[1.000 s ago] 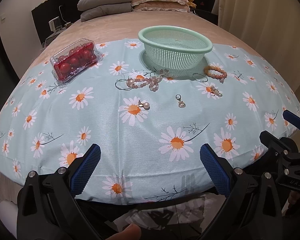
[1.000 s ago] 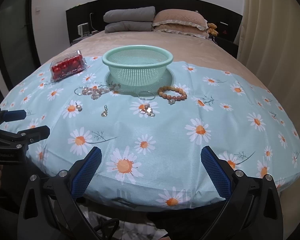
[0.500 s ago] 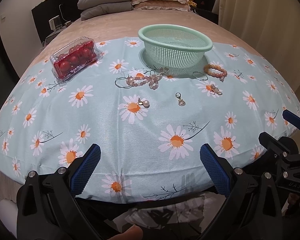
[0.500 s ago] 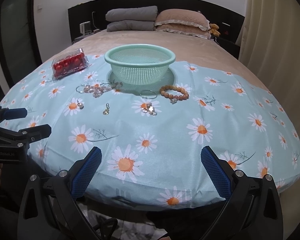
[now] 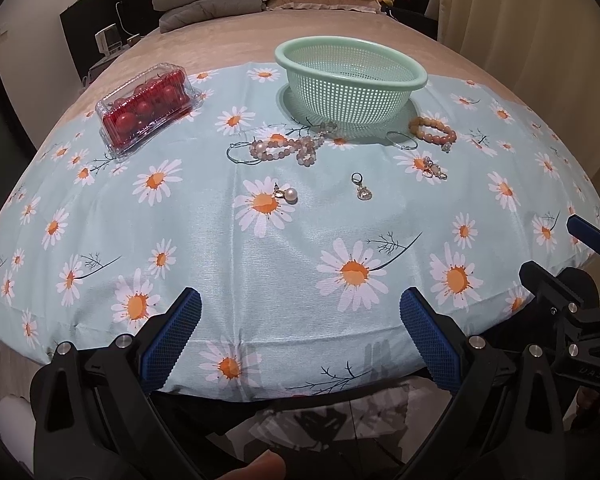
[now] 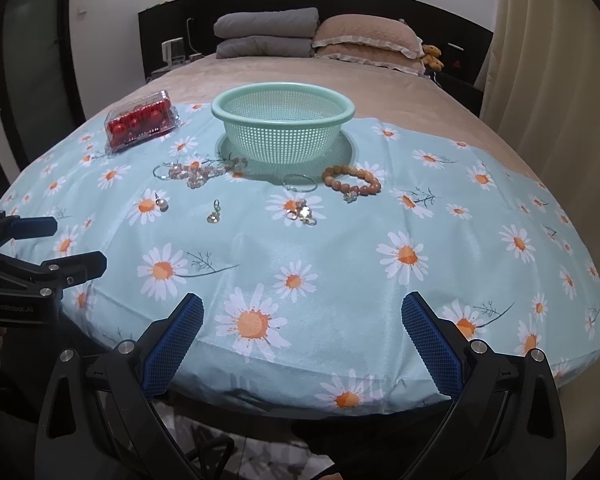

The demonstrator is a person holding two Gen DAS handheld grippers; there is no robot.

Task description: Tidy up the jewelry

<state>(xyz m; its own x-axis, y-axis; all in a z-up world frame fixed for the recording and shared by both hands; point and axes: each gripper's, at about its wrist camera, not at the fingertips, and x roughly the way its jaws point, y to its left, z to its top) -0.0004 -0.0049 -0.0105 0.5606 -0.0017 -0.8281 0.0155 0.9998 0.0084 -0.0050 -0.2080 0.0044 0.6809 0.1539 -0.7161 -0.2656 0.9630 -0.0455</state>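
Observation:
A mint green basket [image 5: 350,76] [image 6: 283,120] stands on the daisy cloth [image 5: 260,248]. In front of it lie a pink bead necklace [image 5: 288,148] [image 6: 200,172], an orange bead bracelet [image 5: 432,130] [image 6: 352,179], a thin hoop [image 5: 401,140] [image 6: 299,183], a pearl earring [image 5: 287,195] [image 6: 161,204], a drop earring [image 5: 361,188] [image 6: 214,214] and a small cluster of earrings [image 5: 432,168] [image 6: 303,213]. My left gripper [image 5: 300,332] and my right gripper [image 6: 302,336] are both open and empty at the cloth's near edge, well short of the jewelry.
A clear box of red tomatoes [image 5: 146,106] [image 6: 140,122] sits at the back left. Pillows [image 6: 364,42] and folded grey blankets [image 6: 266,34] lie at the bed's head. A curtain [image 6: 560,80] hangs on the right.
Both grippers have moved slightly forward and up toward the cloth. The jewelry and basket have not moved.

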